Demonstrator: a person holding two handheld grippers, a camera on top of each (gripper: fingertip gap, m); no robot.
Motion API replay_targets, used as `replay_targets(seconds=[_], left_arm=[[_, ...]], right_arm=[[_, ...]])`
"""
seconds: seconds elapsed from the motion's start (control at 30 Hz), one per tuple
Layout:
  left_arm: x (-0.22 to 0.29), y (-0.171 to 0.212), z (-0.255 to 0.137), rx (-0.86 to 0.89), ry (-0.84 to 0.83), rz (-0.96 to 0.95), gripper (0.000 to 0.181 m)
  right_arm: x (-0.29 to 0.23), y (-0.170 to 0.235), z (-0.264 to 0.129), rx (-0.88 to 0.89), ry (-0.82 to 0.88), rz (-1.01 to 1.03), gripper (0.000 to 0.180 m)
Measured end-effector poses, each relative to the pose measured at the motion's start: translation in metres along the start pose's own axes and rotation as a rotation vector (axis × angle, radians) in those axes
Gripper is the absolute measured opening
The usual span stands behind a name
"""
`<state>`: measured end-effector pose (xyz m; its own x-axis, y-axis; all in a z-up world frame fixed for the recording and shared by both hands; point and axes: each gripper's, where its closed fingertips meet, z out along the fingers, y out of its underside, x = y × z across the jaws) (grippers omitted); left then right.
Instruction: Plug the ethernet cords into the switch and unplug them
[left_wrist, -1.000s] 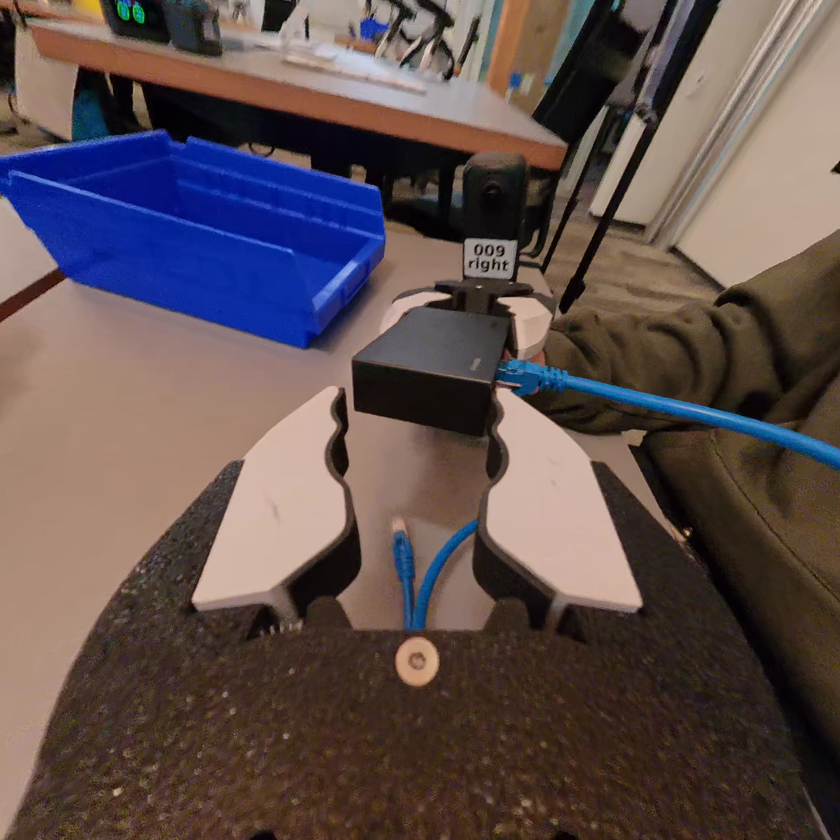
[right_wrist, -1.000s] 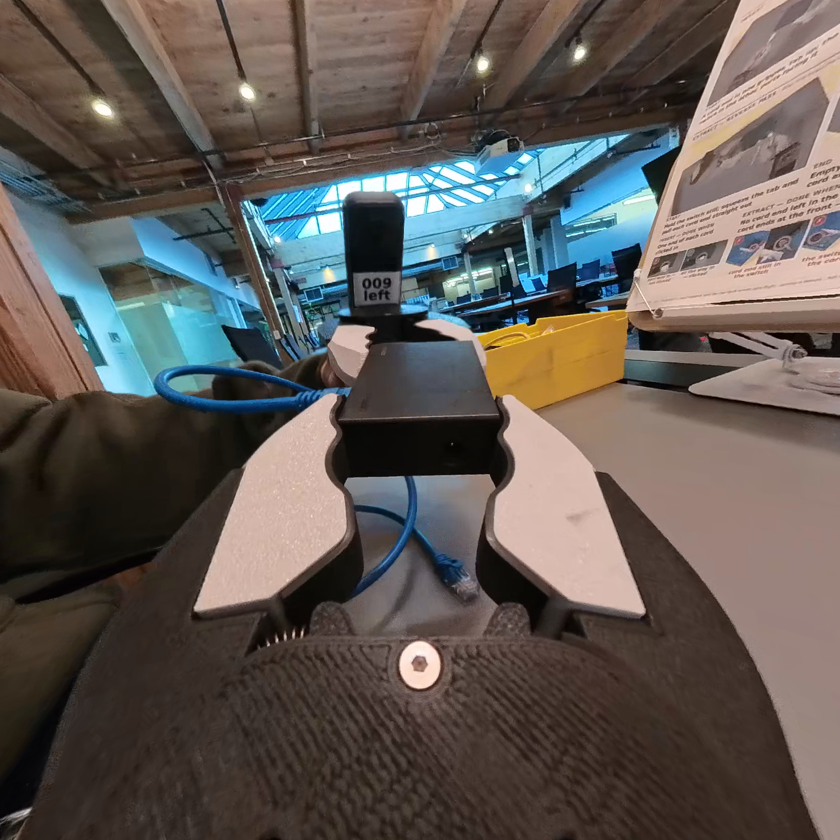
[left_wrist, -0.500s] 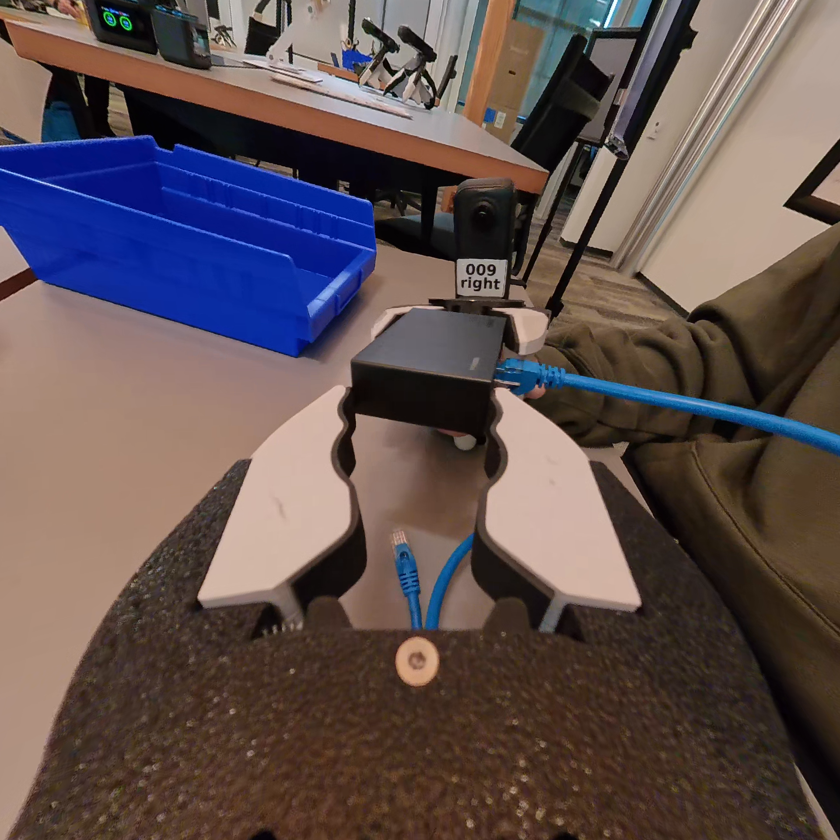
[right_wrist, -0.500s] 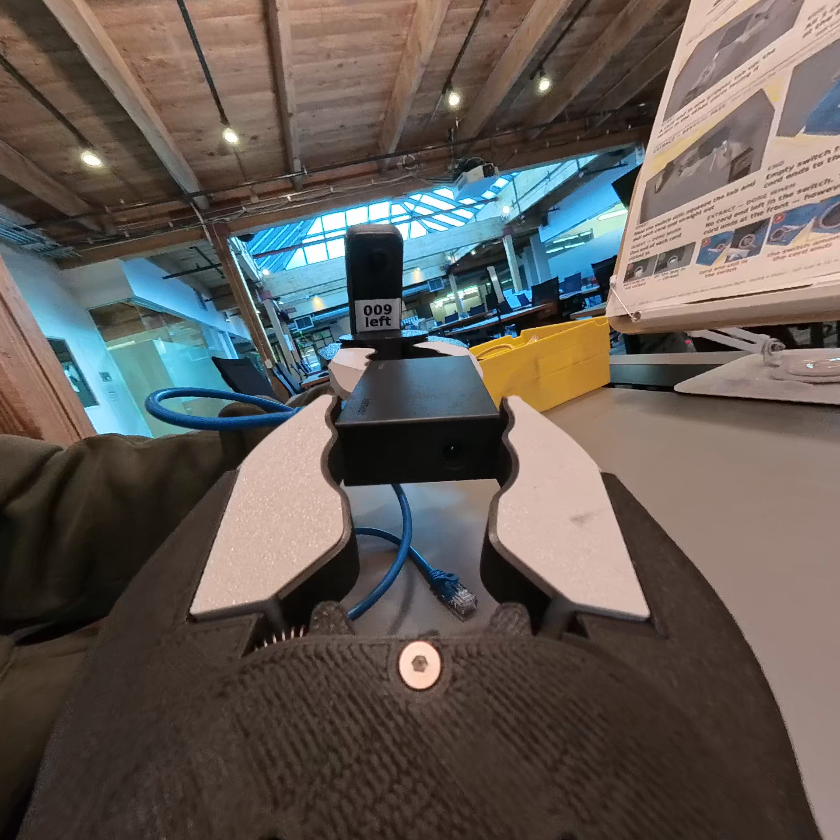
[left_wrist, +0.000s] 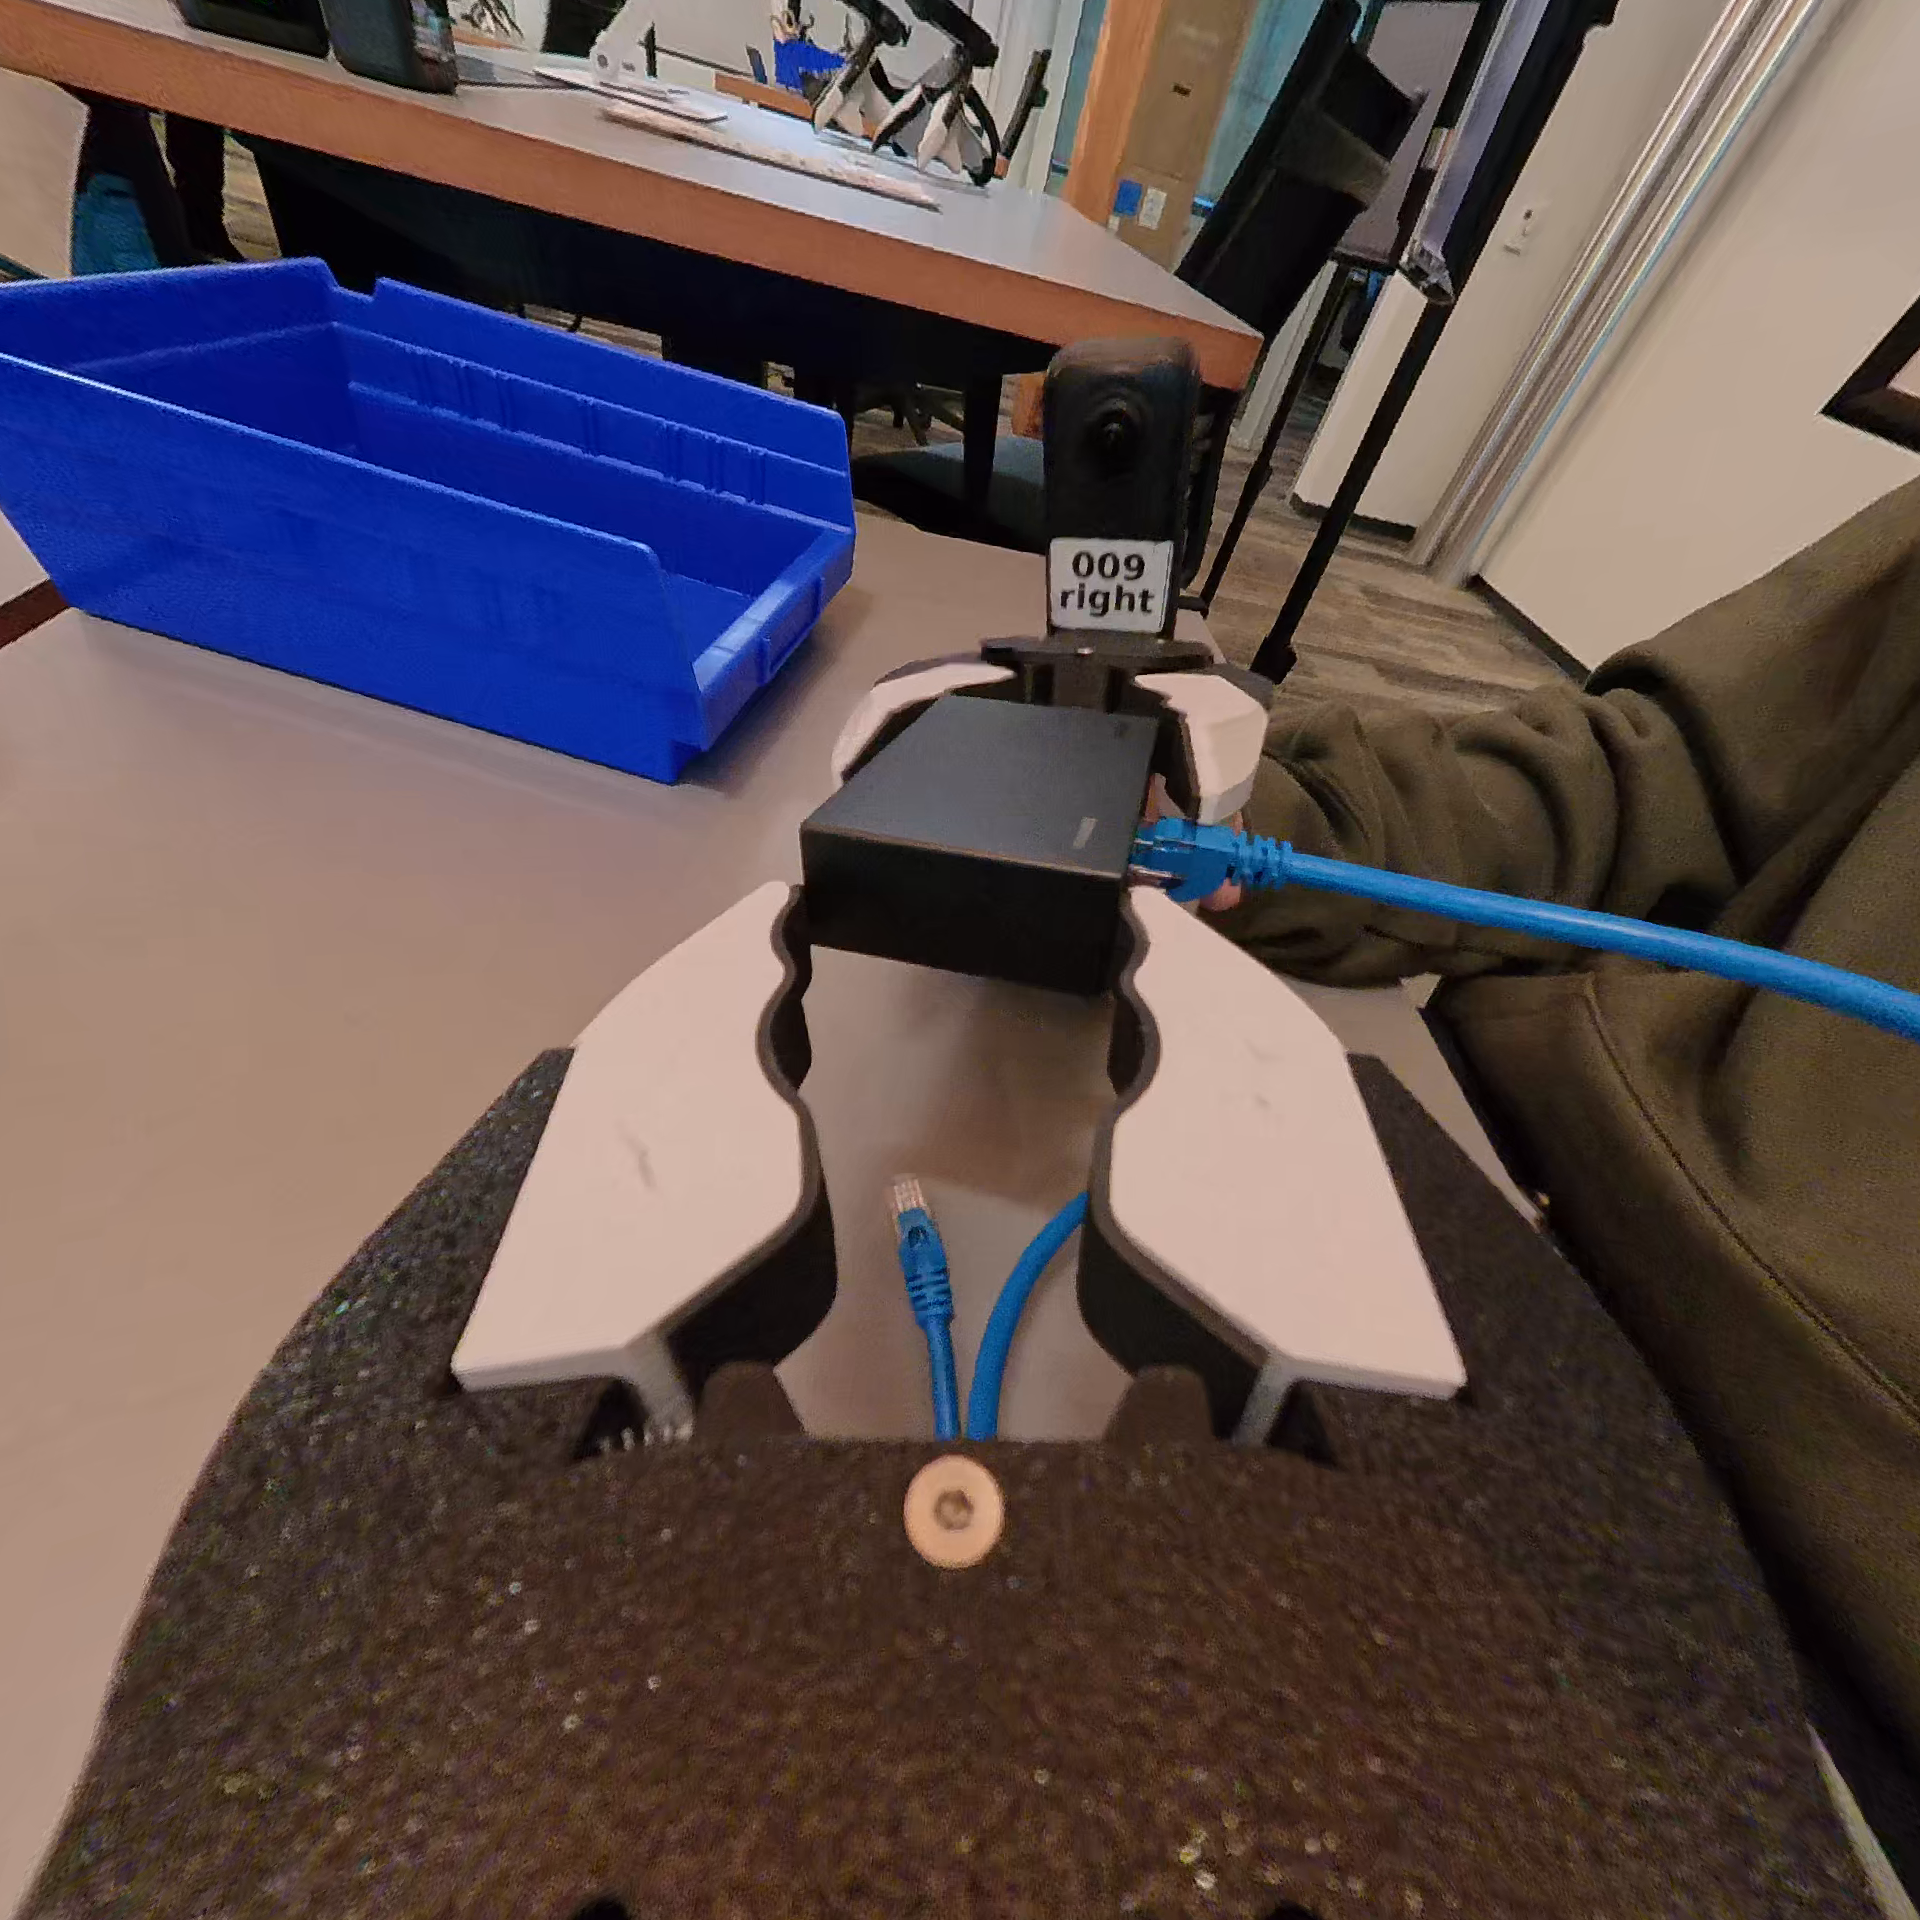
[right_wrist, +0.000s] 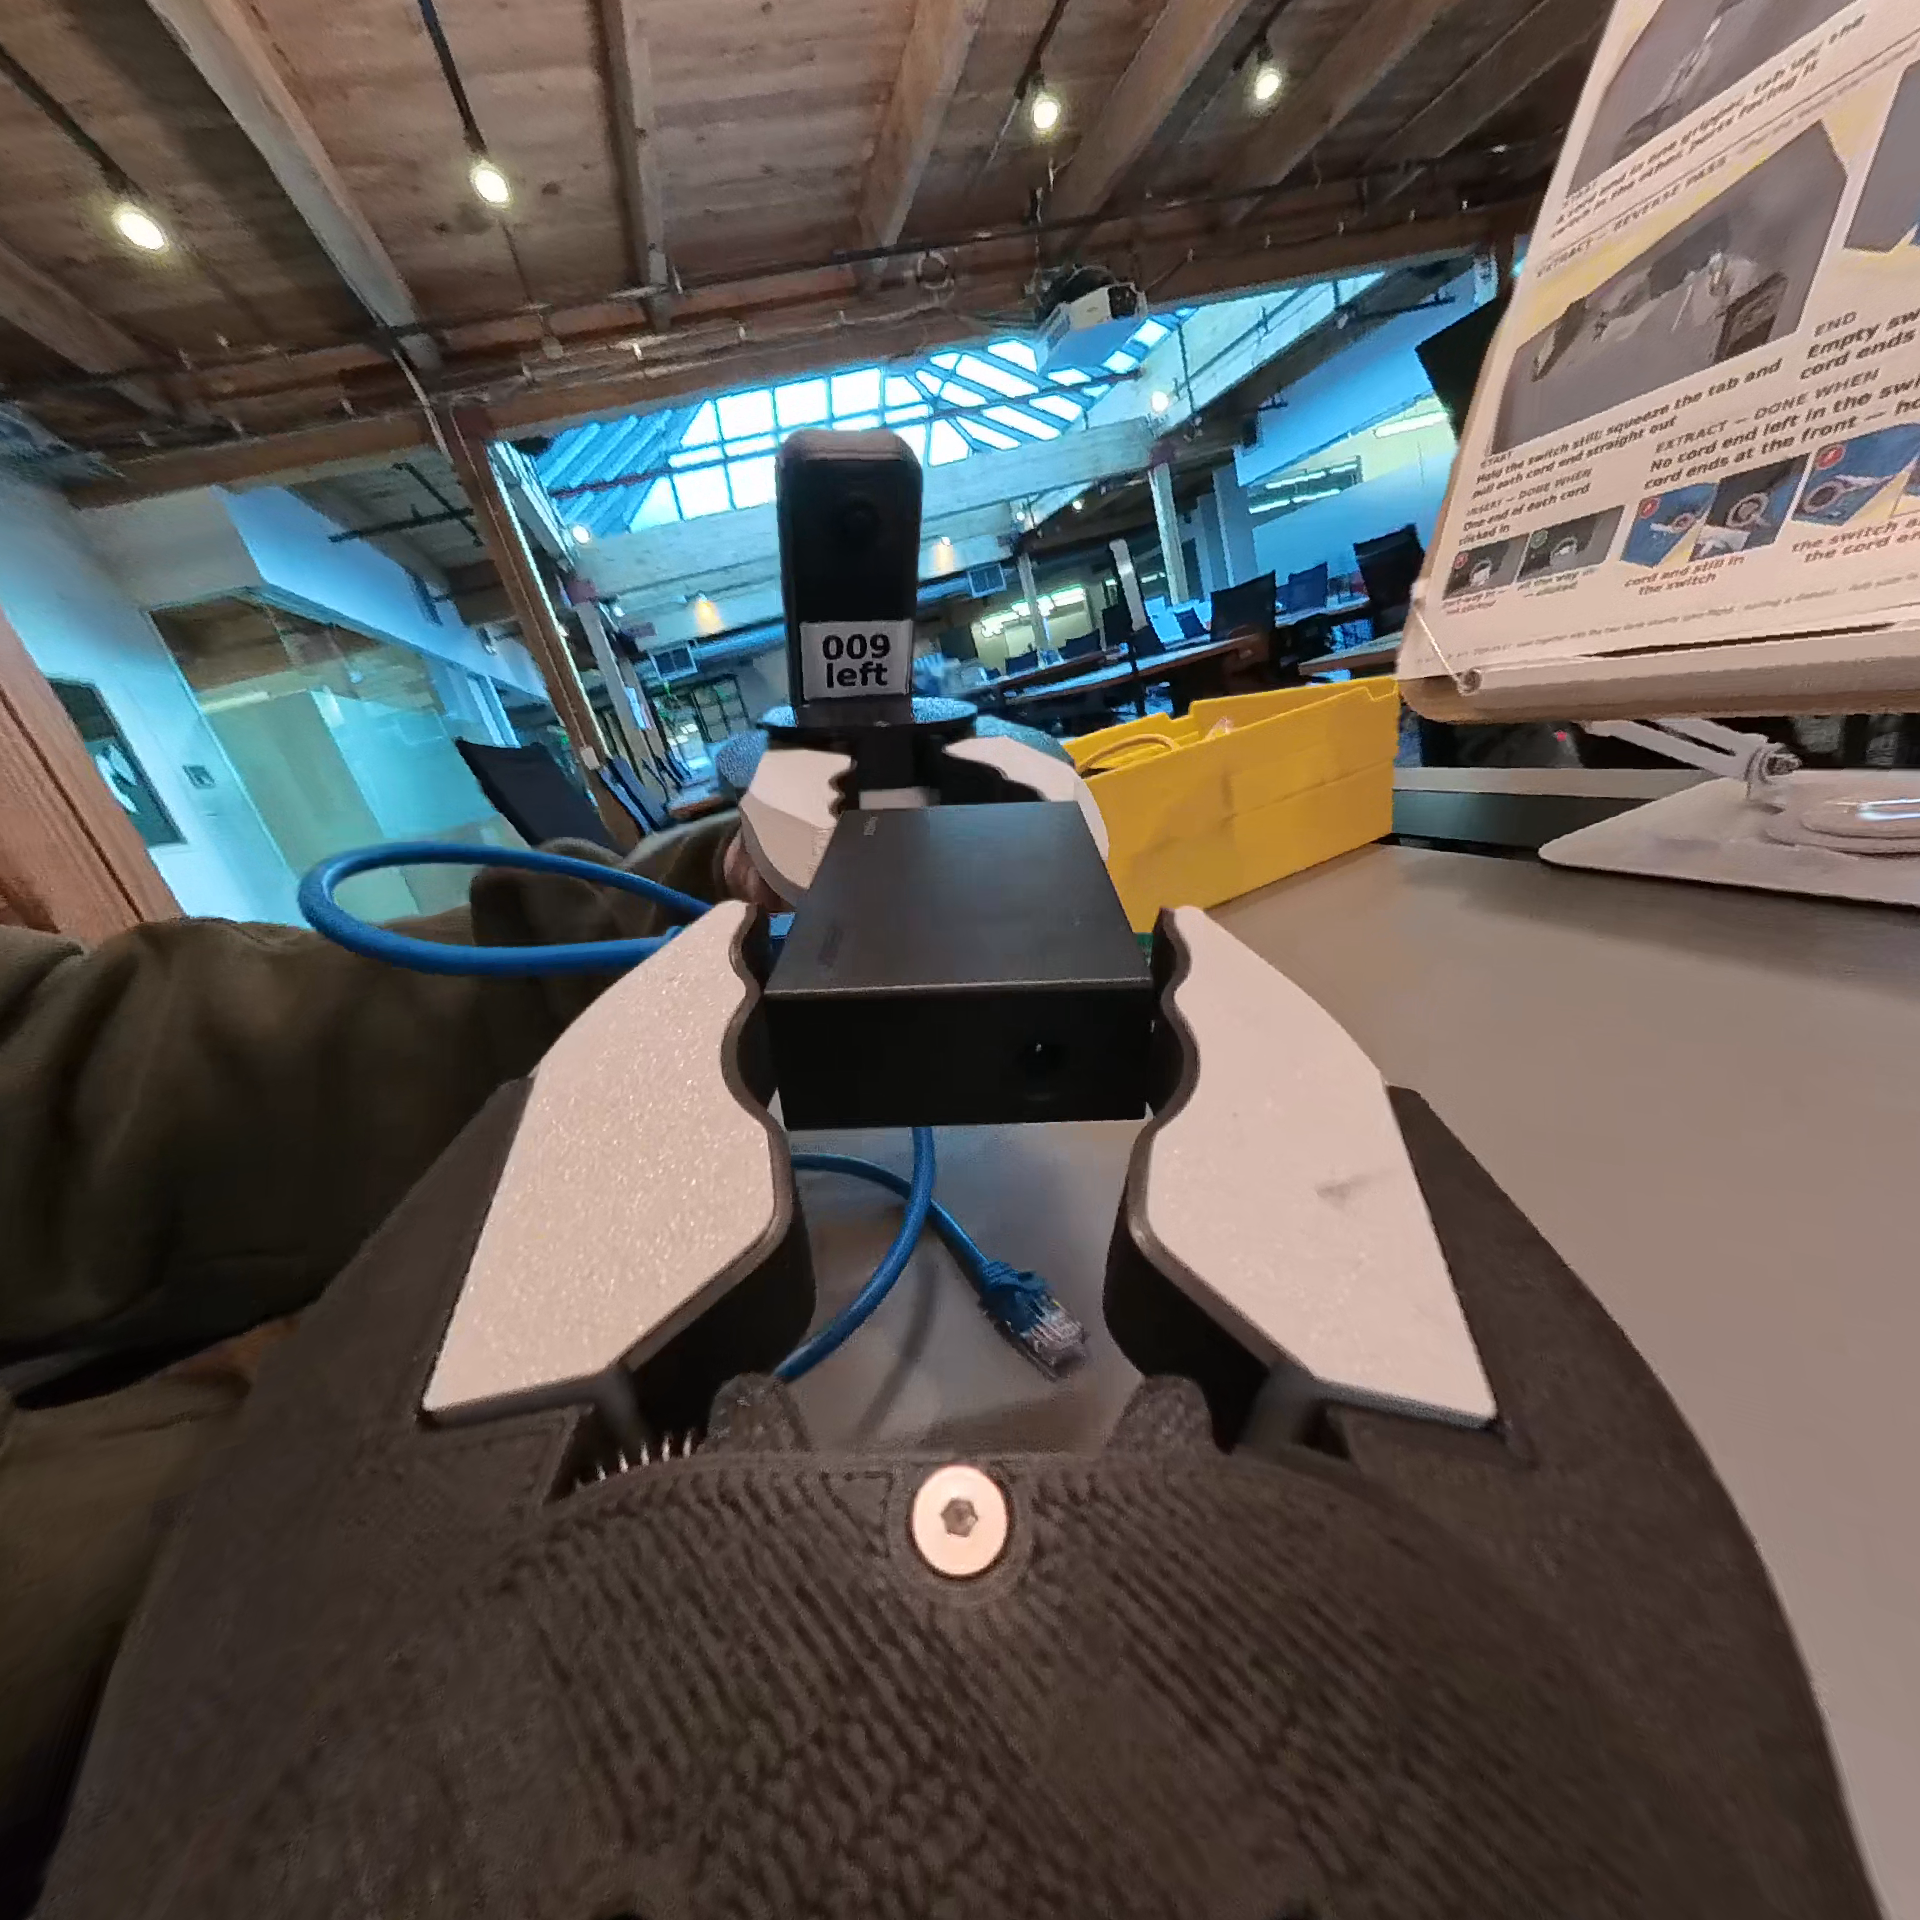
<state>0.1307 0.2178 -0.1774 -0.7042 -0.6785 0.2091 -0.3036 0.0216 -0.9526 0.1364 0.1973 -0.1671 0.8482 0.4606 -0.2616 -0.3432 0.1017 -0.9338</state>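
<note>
Blue cord (left_wrist: 1558, 920) runs off the right edge.

the grey table (left_wrist: 312, 987) carries a blue bin (left_wrist: 416, 540) at its far left in the left wrist view. a loose blue cord end (left_wrist: 920, 1247) lies flat on it. in the right wrist view a yellow bin (right_wrist: 1247, 790) and a white stand base (right_wrist: 1745, 847) sit on it.

**The room around me**

I see a wooden ceiling (right_wrist: 727, 156) with spotlights (right_wrist: 488, 184), a skylight (right_wrist: 831, 405) beyond, a grey table (left_wrist: 260, 883) below, a second table (left_wrist: 831, 239) behind, pale walls (left_wrist: 1714, 364) and plank floor (left_wrist: 1371, 634).
</note>
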Motion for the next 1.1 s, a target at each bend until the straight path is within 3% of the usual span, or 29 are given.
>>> replay_targets(seconds=[0.3, 0.37, 0.4, 0.47, 0.6, 0.87, 1.0, 1.1], left_arm=[[-0.007, -0.016, -0.014, 0.146, -0.048, -0.039, 0.055], [-0.012, -0.014, -0.018, 0.152, -0.057, -0.096, 0.053], [-0.012, -0.009, -0.018, 0.132, -0.045, -0.108, 0.053], [-0.015, 0.004, -0.018, 0.102, -0.061, -0.107, 0.053], [-0.032, 0.037, -0.019, -0.019, -0.167, -0.104, 0.053], [-0.034, 0.02, -0.055, -0.063, -0.281, 0.062, 0.058], [-0.046, 0.07, -0.092, -0.413, -0.336, 0.181, 0.071], [-0.041, 0.109, -0.104, -0.542, -0.281, 0.161, 0.079]], right_arm=[[0.009, -0.011, -0.008, 0.046, 0.083, -0.022, 0.064], [0.007, -0.015, -0.012, 0.082, 0.052, 0.016, 0.042], [0.0, -0.018, -0.021, 0.093, 0.017, -0.011, 0.0], [0.018, -0.021, -0.025, 0.146, 0.121, -0.017, 0.0], [0.028, -0.021, -0.027, 0.108, 0.14, -0.016, 0.0], [0.027, -0.006, -0.009, -0.019, 0.14, -0.047, 0.033], [0.017, 0.011, 0.002, -0.138, 0.096, -0.088, 0.057], [0.011, 0.025, 0.011, -0.232, 0.067, -0.084, 0.076]])
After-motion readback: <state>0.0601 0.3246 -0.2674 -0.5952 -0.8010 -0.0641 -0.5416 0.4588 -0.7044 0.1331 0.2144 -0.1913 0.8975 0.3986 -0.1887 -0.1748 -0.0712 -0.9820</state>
